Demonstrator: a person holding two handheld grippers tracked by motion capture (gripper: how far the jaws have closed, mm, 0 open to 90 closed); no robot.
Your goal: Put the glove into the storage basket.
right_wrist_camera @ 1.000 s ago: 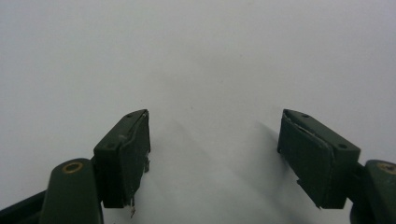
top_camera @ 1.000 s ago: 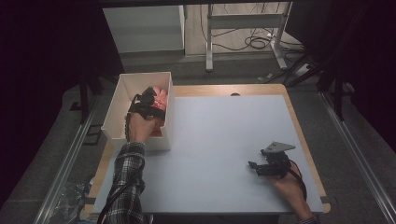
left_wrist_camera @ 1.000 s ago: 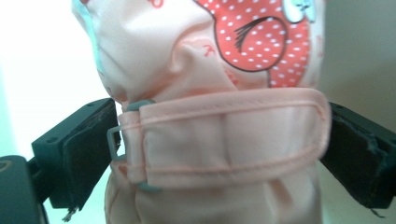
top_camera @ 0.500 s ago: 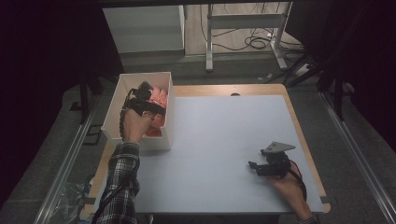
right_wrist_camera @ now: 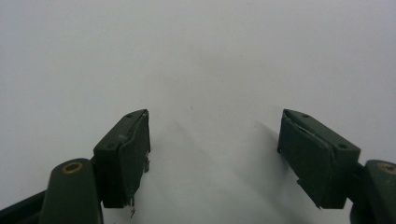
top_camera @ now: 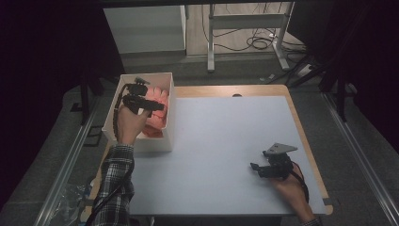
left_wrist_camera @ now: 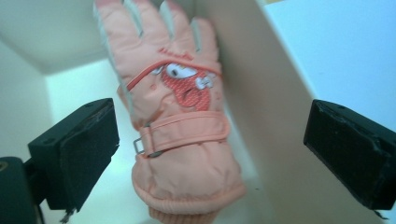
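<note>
A salmon-pink ski glove (left_wrist_camera: 180, 121) with a cartoon patch and a wrist strap lies in a white box (top_camera: 168, 117) at the table's left, leaning against the box's right wall (left_wrist_camera: 261, 116). My left gripper (top_camera: 157, 107) hovers over the box, open, jaws wide apart on either side of the glove without touching it (left_wrist_camera: 210, 154). The pink glove (top_camera: 157, 101) is partly hidden under the hand in the high view. My right gripper (top_camera: 256, 168) rests low over the white tabletop (right_wrist_camera: 201, 70) at the front right, open, nothing between its jaws.
The white table surface (top_camera: 226, 141) has a wooden border (top_camera: 301, 127). Behind the table stand a metal frame (top_camera: 244, 28) with cables on the floor and a pale cabinet (top_camera: 146, 28). A rail (top_camera: 66, 169) runs along the left.
My left gripper has shifted slightly farther back over the box and the glove. The right gripper has stayed where it was.
</note>
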